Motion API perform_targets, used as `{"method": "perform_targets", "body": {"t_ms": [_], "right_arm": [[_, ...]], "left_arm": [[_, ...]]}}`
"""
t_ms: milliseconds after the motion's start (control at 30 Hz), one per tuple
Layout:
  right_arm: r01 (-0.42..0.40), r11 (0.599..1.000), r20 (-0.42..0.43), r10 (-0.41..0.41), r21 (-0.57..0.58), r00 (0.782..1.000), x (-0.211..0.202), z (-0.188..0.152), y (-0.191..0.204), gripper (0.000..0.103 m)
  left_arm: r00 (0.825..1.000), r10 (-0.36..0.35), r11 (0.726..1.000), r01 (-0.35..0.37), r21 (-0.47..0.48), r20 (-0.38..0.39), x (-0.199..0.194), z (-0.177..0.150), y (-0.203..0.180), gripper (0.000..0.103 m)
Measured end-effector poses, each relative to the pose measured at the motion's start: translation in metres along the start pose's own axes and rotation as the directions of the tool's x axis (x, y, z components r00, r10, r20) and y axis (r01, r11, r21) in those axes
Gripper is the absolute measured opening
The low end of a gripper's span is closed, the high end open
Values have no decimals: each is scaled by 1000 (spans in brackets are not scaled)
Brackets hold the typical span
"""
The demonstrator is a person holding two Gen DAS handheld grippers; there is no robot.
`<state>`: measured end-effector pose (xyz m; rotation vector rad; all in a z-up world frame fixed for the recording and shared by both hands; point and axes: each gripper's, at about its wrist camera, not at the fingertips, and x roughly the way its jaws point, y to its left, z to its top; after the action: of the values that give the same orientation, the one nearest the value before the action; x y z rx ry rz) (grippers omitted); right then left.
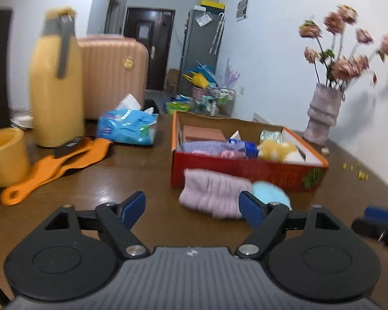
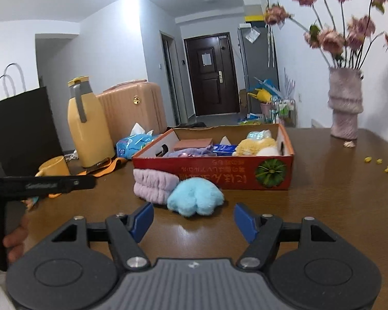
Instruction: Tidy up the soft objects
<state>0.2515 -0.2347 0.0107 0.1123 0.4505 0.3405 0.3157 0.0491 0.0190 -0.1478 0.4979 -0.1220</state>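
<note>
1. We judge the step in hand to be the approach to the two soft items left outside the red cardboard box (image 2: 245, 174): a lilac ribbed headband (image 2: 152, 186) and a fluffy blue plush (image 2: 195, 196), lying on the brown table (image 2: 323, 206), touching each other and just in front of the box wall.
2. Our left gripper (image 1: 192, 205) has its jaws spread with nothing between them; it points at the headband (image 1: 212, 193), which lies just beyond the blue pads.
3. Our right gripper (image 2: 194, 218) is likewise spread and empty, lined up on the blue plush just ahead of its fingertips.
4. The box already holds soft things: a purple cloth (image 2: 191, 151) and a yellow-and-white plush (image 2: 256, 146), beside packets we cannot identify.
5. The next move, as we judge it, calls for each gripper to advance until its item sits between the pads, close gently, then lift over the near wall into the box.
6. In the left view the blue plush (image 1: 269, 193) is partly hidden behind our right finger, and motion blur softens everything there.
7. The box's floor and far contents are cut off by its walls.
</note>
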Motion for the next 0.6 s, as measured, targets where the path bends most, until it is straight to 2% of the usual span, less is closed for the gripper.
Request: {"method": "perform_targets", "body": {"t_ms": [100, 133, 200, 267, 300, 333, 400, 467, 533, 567, 600], "right_arm": [[6, 1000, -17, -6, 4, 1000, 42, 14, 3, 66], [1, 1000, -26, 0, 11, 1000, 56, 20, 5, 63], [-38, 998, -39, 40, 42, 998, 87, 33, 6, 55], [-74, 994, -59, 78, 75, 995, 115, 42, 7, 51], [-77, 993, -72, 84, 90, 994, 130, 46, 7, 47], [-73, 993, -88, 82, 96, 993, 146, 48, 9, 44], [-74, 993, -130, 86, 95, 988, 171, 49, 14, 35], [-81, 993, -173, 96, 89, 980, 192, 46, 20, 28], [-82, 994, -196, 96, 77, 976, 201, 40, 25, 26], [-96, 993, -196, 108, 69, 975, 199, 39, 28, 22], [-124, 991, -197, 133, 57, 971, 194, 37, 32, 15]], "left_arm": [[998, -49, 998, 47, -50, -37, 45, 24, 13, 73], [997, -49, 997, 45, -68, -56, 59, 30, 17, 66], [993, -67, 994, 58, -88, -96, 85, 37, 22, 65], [985, -91, 991, 75, -113, -149, 108, 36, 29, 56], [981, -97, 990, 77, -122, -167, 115, 34, 32, 48], [977, -110, 988, 88, -125, -181, 120, 31, 34, 35], [969, -150, 984, 127, -123, -194, 122, 23, 36, 18], [970, -157, 985, 139, -102, -188, 112, 17, 36, 15], [973, -146, 988, 133, -85, -178, 95, 10, 36, 11], [974, -150, 987, 136, -89, -168, 84, 7, 36, 10], [974, -157, 985, 143, -95, -160, 76, 4, 36, 9]]}}
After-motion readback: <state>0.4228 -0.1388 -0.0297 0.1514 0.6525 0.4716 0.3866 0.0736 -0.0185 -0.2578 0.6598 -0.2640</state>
